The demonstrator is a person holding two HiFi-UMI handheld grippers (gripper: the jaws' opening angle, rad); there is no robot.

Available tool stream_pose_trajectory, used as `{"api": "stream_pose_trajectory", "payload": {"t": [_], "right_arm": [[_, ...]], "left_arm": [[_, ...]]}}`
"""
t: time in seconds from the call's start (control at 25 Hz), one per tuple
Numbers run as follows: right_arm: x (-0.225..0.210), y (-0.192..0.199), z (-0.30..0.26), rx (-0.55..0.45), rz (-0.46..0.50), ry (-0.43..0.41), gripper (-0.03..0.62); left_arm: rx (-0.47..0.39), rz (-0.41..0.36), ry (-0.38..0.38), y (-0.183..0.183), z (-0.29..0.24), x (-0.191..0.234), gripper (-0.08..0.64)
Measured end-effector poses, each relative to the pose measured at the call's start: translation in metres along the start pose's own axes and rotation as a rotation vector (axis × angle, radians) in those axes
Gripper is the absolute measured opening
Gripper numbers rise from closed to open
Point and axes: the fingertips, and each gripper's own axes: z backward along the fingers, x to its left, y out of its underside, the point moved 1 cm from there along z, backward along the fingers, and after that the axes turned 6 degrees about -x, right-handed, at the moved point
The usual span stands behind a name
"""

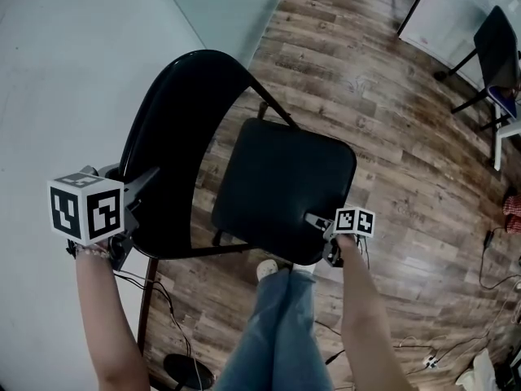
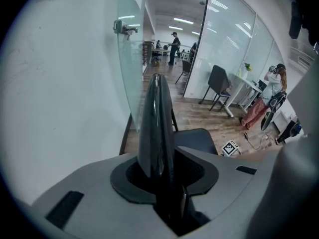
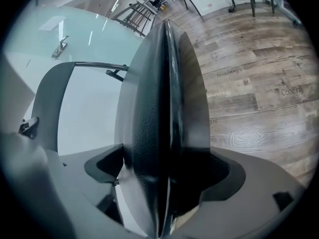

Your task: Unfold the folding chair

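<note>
Wood floor [image 1: 391, 120] and white wall [image 1: 73, 72] surround the folding chair [image 1: 244, 177]; its legs are mostly hidden beneath. Left gripper [image 1: 145, 182] clamps the backrest [image 1: 175, 137] edge. Right gripper [image 1: 321, 222] jaws are opening, pads apparently touching the seat [image 1: 285, 186] front between them.

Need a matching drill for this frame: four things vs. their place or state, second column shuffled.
Things:
A backrest
B seat
C floor
D second chair

Places or states:
1 wood-grain planks
2 between the right gripper's jaws
3 beside the white table
4 clamped by the left gripper

Pairs: A-4, B-2, C-1, D-3.

Note: the right gripper's jaws are opening, with the seat's edge between them.
</note>
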Motion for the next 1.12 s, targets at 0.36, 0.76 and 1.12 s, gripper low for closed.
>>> {"api": "stream_pose_trajectory", "payload": {"t": [0.36,0.76,1.12], "right_arm": [[-0.031,-0.009,-0.014,-0.008,0.019,0.001,0.5],[-0.065,-0.017,-0.009,-0.026,0.108,0.197,0.523],[-0.031,-0.011,0.014,0.069,0.343,0.383,0.523]], "left_arm": [[-0.005,0.027,-0.003,0.012,-0.019,0.01,0.12],[-0.015,0.051,0.029,0.031,-0.041,0.023,0.127],[-0.011,0.021,-0.018,0.033,-0.04,0.026,0.149]]}}
